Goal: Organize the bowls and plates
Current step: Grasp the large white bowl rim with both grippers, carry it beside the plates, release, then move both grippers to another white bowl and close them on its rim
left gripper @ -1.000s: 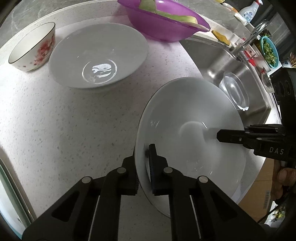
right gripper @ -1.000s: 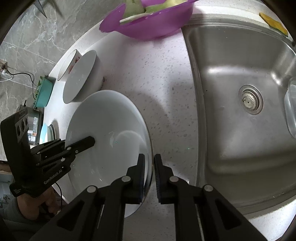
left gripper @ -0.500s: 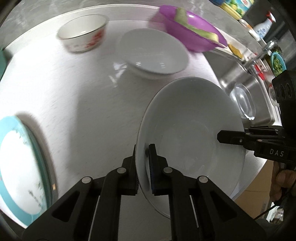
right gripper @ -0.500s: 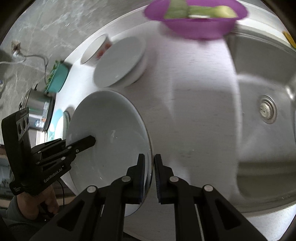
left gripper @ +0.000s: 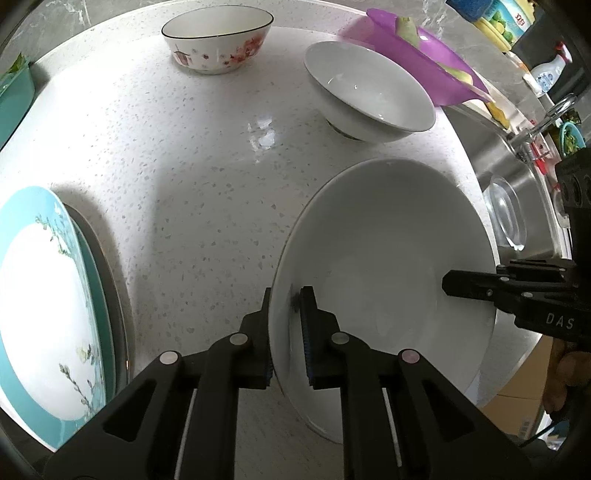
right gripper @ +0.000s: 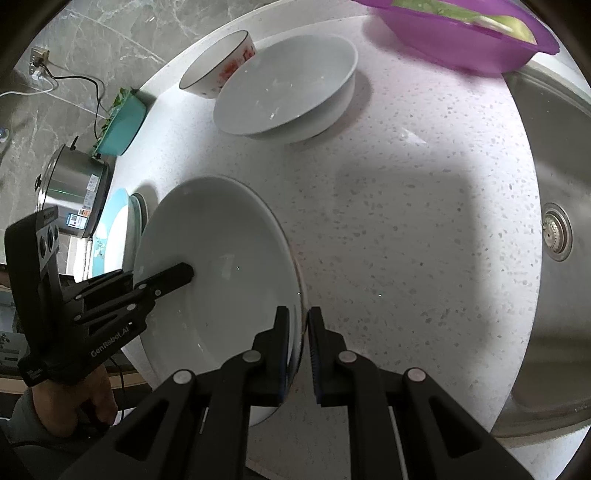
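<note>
Both tools carry the large white bowl (left gripper: 384, 258) above the surface (left gripper: 192, 177). The left tool (left gripper: 288, 314) and right tool (right gripper: 300, 332) are each clamped on opposite rims, likely sharing its weight and keeping it level. A second white bowl (left gripper: 369, 92) sits ahead.

Large plain white ceramic bowl (left gripper: 388, 251) held tilted above speckled counter; second white bowl (left gripper: 369, 90) upright beside floral bowl (left gripper: 218, 35); teal-rimmed plate (left gripper: 40, 306) left.
</note>
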Motion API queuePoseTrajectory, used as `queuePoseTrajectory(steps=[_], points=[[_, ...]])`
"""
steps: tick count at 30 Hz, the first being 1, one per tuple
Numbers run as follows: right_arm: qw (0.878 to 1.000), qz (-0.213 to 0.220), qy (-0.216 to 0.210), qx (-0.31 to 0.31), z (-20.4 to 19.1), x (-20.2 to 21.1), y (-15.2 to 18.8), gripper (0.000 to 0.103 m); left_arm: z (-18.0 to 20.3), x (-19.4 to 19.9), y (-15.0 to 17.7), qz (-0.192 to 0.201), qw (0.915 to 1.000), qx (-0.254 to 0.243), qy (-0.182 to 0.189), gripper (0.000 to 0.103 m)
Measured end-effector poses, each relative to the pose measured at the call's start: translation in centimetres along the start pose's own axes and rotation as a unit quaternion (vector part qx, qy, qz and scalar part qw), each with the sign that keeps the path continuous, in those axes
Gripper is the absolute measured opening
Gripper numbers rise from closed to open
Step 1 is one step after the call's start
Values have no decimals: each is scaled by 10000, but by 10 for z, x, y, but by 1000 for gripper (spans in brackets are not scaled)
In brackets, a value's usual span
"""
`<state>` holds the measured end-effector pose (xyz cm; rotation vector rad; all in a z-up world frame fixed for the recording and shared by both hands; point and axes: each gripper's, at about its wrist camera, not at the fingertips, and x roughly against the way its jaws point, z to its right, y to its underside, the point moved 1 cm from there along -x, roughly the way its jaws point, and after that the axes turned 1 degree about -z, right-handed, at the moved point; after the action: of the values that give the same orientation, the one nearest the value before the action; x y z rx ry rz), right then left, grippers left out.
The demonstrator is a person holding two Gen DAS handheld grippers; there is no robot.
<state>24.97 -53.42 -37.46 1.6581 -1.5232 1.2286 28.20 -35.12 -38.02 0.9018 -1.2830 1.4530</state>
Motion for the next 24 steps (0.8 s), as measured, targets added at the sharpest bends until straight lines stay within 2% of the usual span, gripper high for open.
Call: queuePoseTrajectory(steps=[4, 7, 8, 9, 10, 11, 12, 13, 14, 15, 16, 17, 18, 19, 20, 21, 22, 24], points=[[10000, 34, -41, -71, 3, -1, 0, 14, 6, -6, -3, -15, 10000, -40, -52, 12], [9996, 123, -178, -164, 4, 3, 0, 22, 9, -4, -4, -4, 9999, -44, -131, 12], [9995, 188, -202, -182, 5, 7, -1, 33, 10, 1, -5, 35, 9998, -55, -166, 12], [9993, 271, -205, -182, 5, 12, -1, 49, 10, 7, -7, 113, 9997, -64, -186, 13], [9988, 411, -213, -165, 5, 21, -2, 55, 11, 15, -7, 203, 9995, -71, -218, 16], [9983, 514, -233, -170, 6, 28, -3, 67, 10, 25, -8, 331, 9991, -51, -244, 25], [9976, 619, -260, -193, 8, 35, -3, 78, 8, 36, -9, 471, 9987, -2, -191, 44], [9965, 741, -311, -237, 12, 44, -4, 83, 6, 43, -10, 581, 9982, 51, -111, 58], [9955, 824, -381, -287, 16, 50, -4, 89, 2, 56, -12, 792, 9967, 151, 15, 82], [9939, 897, -514, -372, 21, 55, -4, 93, -1, 65, -13, 976, 9949, 233, 115, 98], [9899, 961, -852, -596, 31, 62, -4, 96, -4, 75, -14, 1151, 9925, 299, 278, 102], [9841, 1007, -1210, -827, 39, 67, -4, 103, -8, 84, -17, 1282, 9897, 388, 498, 103], [9687, 1167, -1793, -1257, 53, 75, -1, 103, -12, 89, -19, 1362, 9874, 518, 615, 103], [9529, 1372, -2166, -1619, 64, 81, 2, 103, -17, 93, -23, 1384, 9857, 678, 678, 103], [9408, 1532, -2418, -1814, 72, 87, 4, 103, -20, 92, -28, 1223, 9863, 822, 747, 103], [9340, 1683, -2576, -1818, 76, 93, 5, 103, -21, 91, -32, 1096, 9867, 872, 820, 103], [9393, 1951, -2403, -1482, 73, 105, 4, 103, -22, 87, -37, 950, 9874, 921, 865, 103], [9496, 2214, -1972, -1020, 64, 118, 3, 103, -22, 84, -49, 847, 9890, 955, 747, 103]])
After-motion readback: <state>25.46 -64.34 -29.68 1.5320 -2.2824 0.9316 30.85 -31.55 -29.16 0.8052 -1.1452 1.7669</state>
